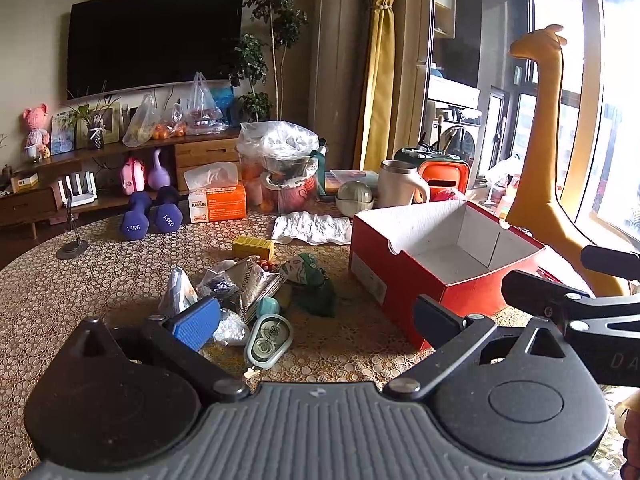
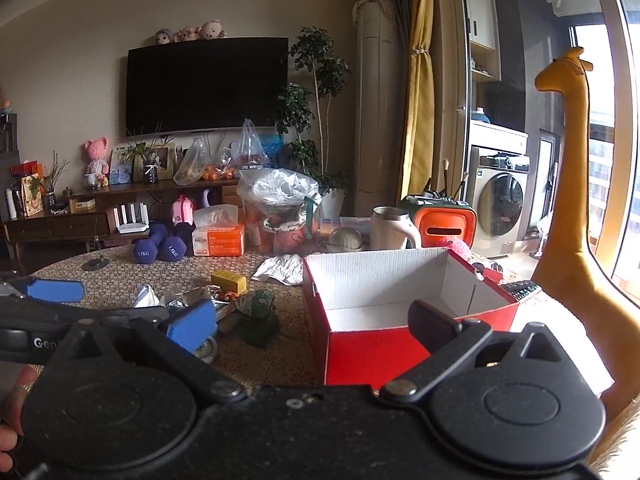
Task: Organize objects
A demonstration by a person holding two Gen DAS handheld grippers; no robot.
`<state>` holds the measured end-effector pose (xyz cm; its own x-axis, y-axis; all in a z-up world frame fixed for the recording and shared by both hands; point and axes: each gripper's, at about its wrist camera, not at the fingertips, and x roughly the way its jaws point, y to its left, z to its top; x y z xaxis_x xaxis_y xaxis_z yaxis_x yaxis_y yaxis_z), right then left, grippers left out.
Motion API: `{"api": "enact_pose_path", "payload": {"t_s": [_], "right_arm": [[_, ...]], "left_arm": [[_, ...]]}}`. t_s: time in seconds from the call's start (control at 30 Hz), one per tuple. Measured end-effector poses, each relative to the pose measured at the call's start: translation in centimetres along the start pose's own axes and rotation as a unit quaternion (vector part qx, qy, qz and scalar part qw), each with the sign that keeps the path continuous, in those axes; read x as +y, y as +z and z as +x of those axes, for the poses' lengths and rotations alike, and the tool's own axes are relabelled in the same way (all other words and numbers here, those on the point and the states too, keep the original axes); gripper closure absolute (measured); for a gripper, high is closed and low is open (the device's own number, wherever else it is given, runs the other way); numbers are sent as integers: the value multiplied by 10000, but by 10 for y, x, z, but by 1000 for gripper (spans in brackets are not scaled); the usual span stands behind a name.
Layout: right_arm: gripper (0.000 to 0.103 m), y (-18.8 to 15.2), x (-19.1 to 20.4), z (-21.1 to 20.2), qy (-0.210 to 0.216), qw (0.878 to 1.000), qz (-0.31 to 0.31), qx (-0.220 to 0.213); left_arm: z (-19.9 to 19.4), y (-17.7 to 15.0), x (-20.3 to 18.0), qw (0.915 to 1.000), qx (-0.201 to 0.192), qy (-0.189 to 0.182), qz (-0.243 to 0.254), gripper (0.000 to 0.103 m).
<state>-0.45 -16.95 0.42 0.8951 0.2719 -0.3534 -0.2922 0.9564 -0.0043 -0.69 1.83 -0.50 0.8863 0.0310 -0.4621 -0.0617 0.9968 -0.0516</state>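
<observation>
An open red box (image 1: 444, 276) with a white, empty inside stands on the round table, right of a pile of small items: a yellow box (image 1: 253, 246), silver foil packets (image 1: 256, 284), a green pouch (image 1: 314, 284) and a pale green correction-tape case (image 1: 268, 338). My left gripper (image 1: 316, 320) is open and empty, just above the pile's near edge. My right gripper (image 2: 316, 328) is open and empty, in front of the red box (image 2: 400, 312), with the pile (image 2: 240, 300) to its left.
The table's far side holds two purple dumbbells (image 1: 152, 216), an orange tissue box (image 1: 218, 204), a bagged bowl (image 1: 284, 160), a white cloth (image 1: 312, 230), a mug (image 1: 400, 184) and an orange container (image 1: 444, 178). A tall yellow giraffe toy (image 1: 548, 160) stands at the right.
</observation>
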Motion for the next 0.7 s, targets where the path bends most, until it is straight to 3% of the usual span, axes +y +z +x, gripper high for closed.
{"api": "enact_pose_path", "payload": {"t_s": [0.33,0.7], "right_arm": [[1,16,13,51,609,9953,-405,636],[2,16,60,119,1461,9766,-1096,1135]], "left_arm": [[33,14,47,9995,130,229,199,0],[105,29,118,9958,486,775,41,0]]}}
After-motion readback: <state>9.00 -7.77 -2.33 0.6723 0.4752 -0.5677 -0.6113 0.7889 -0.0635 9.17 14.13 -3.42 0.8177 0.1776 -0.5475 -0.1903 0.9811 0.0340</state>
